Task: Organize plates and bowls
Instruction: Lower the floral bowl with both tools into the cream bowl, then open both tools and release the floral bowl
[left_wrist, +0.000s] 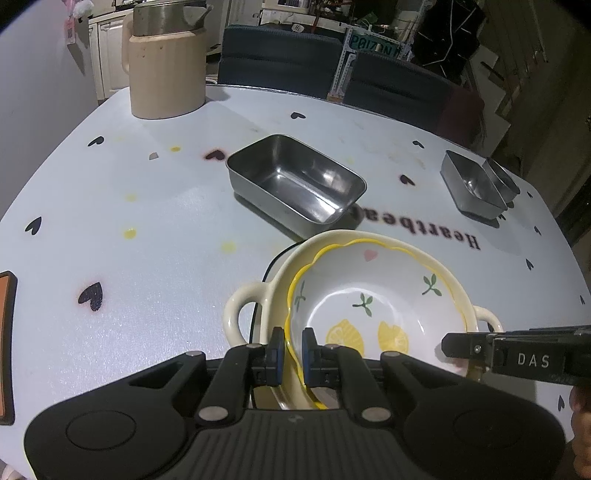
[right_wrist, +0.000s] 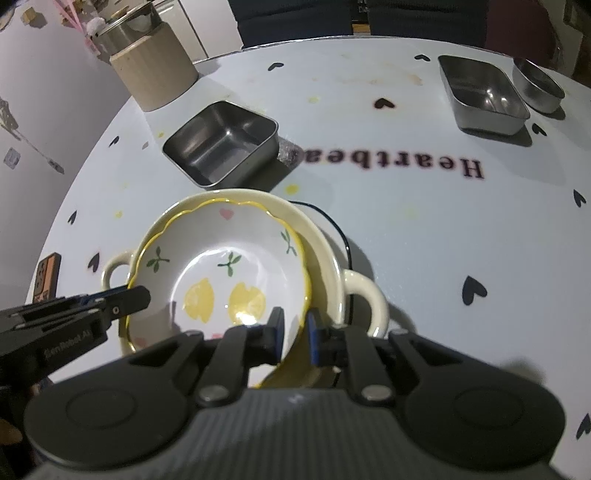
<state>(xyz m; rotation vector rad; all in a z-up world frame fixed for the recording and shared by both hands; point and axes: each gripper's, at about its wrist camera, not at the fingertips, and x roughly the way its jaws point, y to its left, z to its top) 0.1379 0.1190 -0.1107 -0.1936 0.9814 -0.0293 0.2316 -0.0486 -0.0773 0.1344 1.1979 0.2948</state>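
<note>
Both grippers angle steeply down: left gripper (left_wrist: 292, 345) and right gripper (right_wrist: 295, 328) each pinch the lemon bowl's (left_wrist: 373, 299) near rim, nested in the handled bowl (left_wrist: 240, 306) on the table (left_wrist: 147, 221).

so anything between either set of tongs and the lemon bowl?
Nothing visible. The left tongs are shut on the lemon bowl rim. The right tongs straddle its opposite rim, contact unclear. It sits nested in the cream handled dish.
</note>
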